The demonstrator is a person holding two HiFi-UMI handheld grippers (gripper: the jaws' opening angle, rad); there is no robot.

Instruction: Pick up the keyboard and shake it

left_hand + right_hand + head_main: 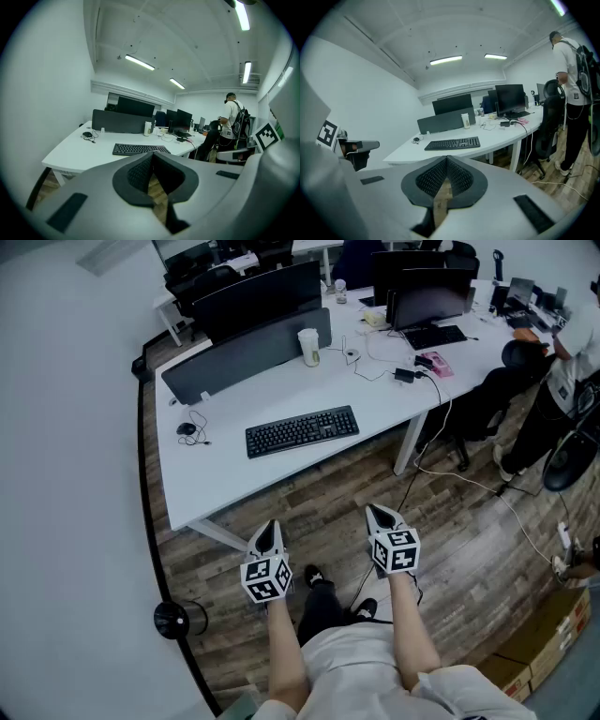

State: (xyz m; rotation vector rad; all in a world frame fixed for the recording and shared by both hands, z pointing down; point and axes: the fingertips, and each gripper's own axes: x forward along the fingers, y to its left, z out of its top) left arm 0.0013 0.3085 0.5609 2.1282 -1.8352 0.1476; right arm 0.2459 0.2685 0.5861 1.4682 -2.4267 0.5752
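Nearest me, over the wooden floor (450,559), I hold both grippers in the air short of the desk; the left gripper (269,526) sits at about seven o'clock in the head view and the right gripper (378,515) at about five o'clock. Both are empty, the left gripper's (152,154) ribbed pads pressed together and the right gripper's (446,159) jaws likewise closed tip to tip. The keyboard (302,431) lies flat on the white desk (216,474), well apart from both grippers, at twelve o'clock from the left one and eleven o'clock from the right. A mouse (186,428) rests at the keyboard's nine o'clock; farther back, a cup (308,347) stands at its twelve o'clock beside a dark partition panel (248,354). A person (562,381) stands far off at three o'clock.
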